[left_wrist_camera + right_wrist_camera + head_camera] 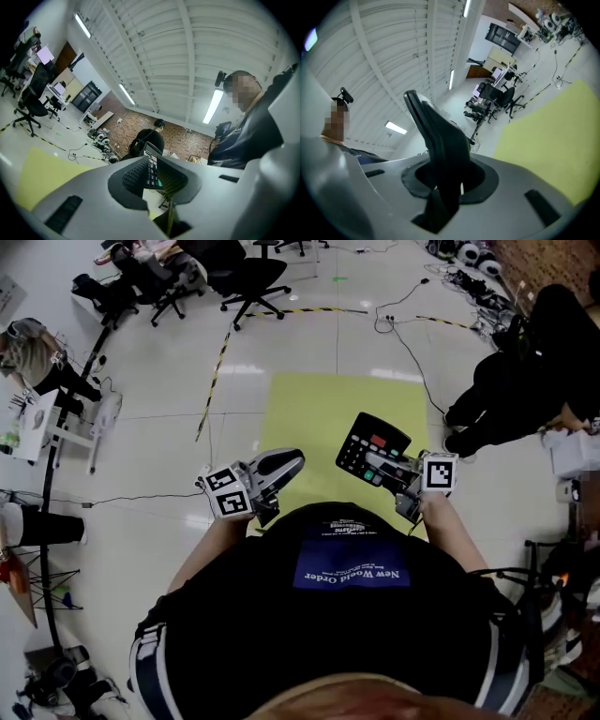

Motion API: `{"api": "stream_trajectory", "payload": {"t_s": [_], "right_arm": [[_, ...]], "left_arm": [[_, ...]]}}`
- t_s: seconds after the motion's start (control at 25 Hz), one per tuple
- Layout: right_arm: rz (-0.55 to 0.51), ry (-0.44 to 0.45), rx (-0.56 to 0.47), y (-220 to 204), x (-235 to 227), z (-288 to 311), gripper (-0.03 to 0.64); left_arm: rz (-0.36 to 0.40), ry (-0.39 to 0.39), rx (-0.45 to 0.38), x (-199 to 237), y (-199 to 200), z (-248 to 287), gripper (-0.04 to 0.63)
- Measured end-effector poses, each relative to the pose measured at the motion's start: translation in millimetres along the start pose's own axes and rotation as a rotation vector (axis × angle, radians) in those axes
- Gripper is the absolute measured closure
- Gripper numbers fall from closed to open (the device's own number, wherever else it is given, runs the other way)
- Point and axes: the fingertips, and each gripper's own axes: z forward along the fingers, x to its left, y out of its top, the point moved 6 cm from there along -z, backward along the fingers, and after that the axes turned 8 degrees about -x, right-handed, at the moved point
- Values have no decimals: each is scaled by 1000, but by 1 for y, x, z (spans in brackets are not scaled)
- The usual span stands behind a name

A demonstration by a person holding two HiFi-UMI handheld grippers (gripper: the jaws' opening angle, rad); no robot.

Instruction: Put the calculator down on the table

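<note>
The black calculator (373, 450) with coloured keys is held up over the floor in the head view, keys upward. My right gripper (401, 476) is shut on its near edge. Seen from the right gripper view, the calculator (437, 136) rises edge-on as a dark slab from between the jaws of the right gripper (445, 183). To the left of it, my left gripper (284, 465) holds nothing. The left gripper view shows the left gripper (151, 182) with its jaws a narrow way apart, and the calculator (152, 165) shows through the gap, well beyond them.
A yellow mat (309, 413) lies on the glossy floor below both grippers. Someone in black (525, 381) crouches at the right. Office chairs (246, 279) and cables (412, 343) are at the back. Another person (28, 352) and stands are at the left. No table is in view.
</note>
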Motion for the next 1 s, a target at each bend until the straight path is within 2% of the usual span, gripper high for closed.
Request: {"api": "stream_trajectory", "payload": {"t_s": [0.28, 0.52, 0.64, 0.8, 0.92, 1.0], "right_arm": [[-24, -63, -29, 3, 3, 1, 545], [-11, -88, -39, 0, 5, -2, 545], [-95, -127, -5, 14, -4, -16, 545], [-203, -231, 22, 82, -55, -46, 545], [-133, -356, -6, 123, -117, -75, 544], [-113, -389, -1, 143, -159, -87, 545]], "left_arm": [[-29, -74, 16, 12, 8, 6, 535], [-34, -88, 14, 15, 11, 6, 535], [-9, -79, 29, 14, 13, 9, 535], [9, -80, 72, 21, 12, 23, 535], [22, -58, 108, 35, -4, 31, 535], [5, -34, 114, 48, -20, 34, 535]]}}
